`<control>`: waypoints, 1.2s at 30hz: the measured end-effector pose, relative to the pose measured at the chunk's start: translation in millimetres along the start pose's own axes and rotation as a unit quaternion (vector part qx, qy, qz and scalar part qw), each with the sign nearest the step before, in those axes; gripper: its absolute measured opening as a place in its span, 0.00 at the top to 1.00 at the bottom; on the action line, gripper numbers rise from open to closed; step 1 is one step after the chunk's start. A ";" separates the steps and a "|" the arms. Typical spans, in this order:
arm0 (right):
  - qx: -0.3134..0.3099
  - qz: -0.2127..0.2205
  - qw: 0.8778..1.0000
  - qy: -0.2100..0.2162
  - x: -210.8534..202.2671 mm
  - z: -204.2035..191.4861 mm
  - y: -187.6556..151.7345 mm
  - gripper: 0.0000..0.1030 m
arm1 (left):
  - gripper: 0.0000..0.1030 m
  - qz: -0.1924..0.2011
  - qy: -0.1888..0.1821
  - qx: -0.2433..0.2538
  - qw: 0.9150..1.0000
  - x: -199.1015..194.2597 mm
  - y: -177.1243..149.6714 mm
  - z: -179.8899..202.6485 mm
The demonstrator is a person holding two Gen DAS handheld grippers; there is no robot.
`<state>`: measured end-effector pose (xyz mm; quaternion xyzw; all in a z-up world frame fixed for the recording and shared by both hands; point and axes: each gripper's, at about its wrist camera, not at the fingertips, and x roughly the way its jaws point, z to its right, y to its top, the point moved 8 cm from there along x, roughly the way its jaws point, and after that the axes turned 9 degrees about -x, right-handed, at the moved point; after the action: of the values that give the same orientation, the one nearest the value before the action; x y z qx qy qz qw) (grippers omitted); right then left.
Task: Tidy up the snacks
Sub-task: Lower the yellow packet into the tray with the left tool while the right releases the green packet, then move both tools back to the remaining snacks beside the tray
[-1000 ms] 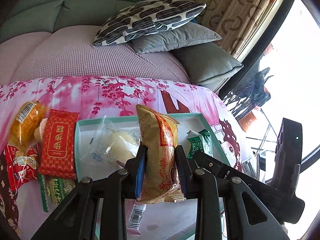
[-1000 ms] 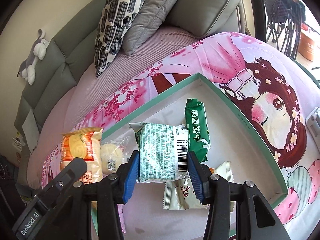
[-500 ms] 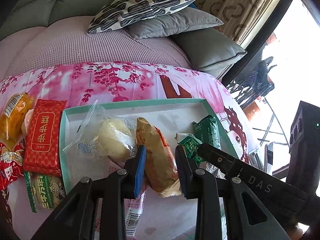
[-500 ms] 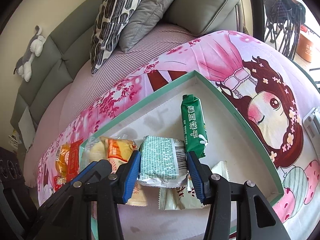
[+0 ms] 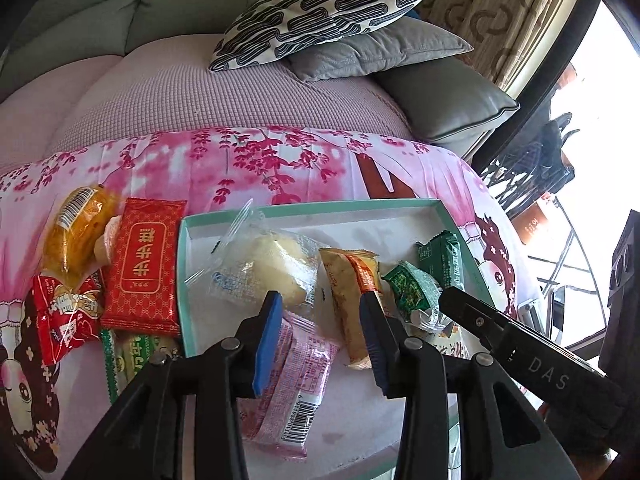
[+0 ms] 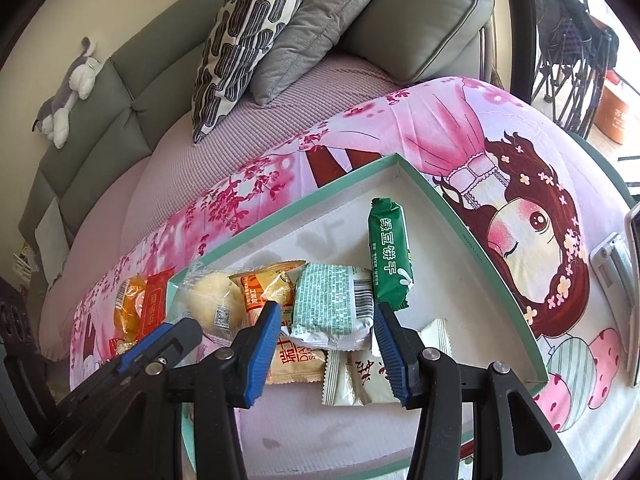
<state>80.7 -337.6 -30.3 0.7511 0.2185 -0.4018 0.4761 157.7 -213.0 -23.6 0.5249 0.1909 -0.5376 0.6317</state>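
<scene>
A shallow box with a teal rim (image 5: 304,206) (image 6: 348,178) lies on the pink cloth and holds several snack packs. My left gripper (image 5: 320,308) is open just above the box; the yellow-orange pack (image 5: 352,292) (image 6: 264,288) lies loose in the box by its right finger. My right gripper (image 6: 326,316) is open, with the pale green pack (image 6: 332,304) (image 5: 412,288) lying between its fingers on other packs. A clear-wrapped bun (image 5: 272,268) (image 6: 216,300) and a dark green biscuit pack (image 6: 390,264) (image 5: 442,258) also lie in the box.
Left of the box on the cloth lie a red pack (image 5: 142,270), an orange pack (image 5: 76,228), a red candy bag (image 5: 60,316) and a green-white pack (image 5: 128,356). A pink pack (image 5: 292,376) lies in the box front. Sofa cushions (image 6: 248,32) are behind.
Both grippers lowered into the box and opened. The left let go of the yellow-orange pack, the right let go of the pale green pack; both packs now rest in the box.
</scene>
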 end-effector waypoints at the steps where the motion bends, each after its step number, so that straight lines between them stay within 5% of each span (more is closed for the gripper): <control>1: -0.002 -0.005 1.000 -0.006 0.3 0.6 -2.0 0.50 | 0.57 0.000 0.005 -0.002 1.000 -1.0 0.0 -2.7; 12: -0.034 -0.028 0.999 -0.030 1.4 -8.0 -14.5 0.50 | 0.53 -0.007 0.058 -0.004 0.998 -3.0 -9.0 -25.0; 16: -0.039 -0.038 0.998 -0.033 5.6 -10.5 -17.4 0.49 | 0.44 -0.005 0.068 0.000 0.998 -5.9 -12.6 -27.7; 29: -0.046 -0.055 0.996 -0.043 12.7 -10.5 -22.2 0.16 | 0.15 0.007 0.108 -0.026 0.994 -9.3 -18.0 -57.3; 36: -0.059 -0.048 0.996 -0.041 12.5 -14.2 -20.8 0.08 | 0.08 0.018 0.127 -0.042 0.991 -9.6 -16.9 -71.7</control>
<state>78.8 -316.3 -48.4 0.6934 0.2572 -0.4412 0.5084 162.6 -144.0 -50.6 0.5654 0.2827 -0.4466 0.6332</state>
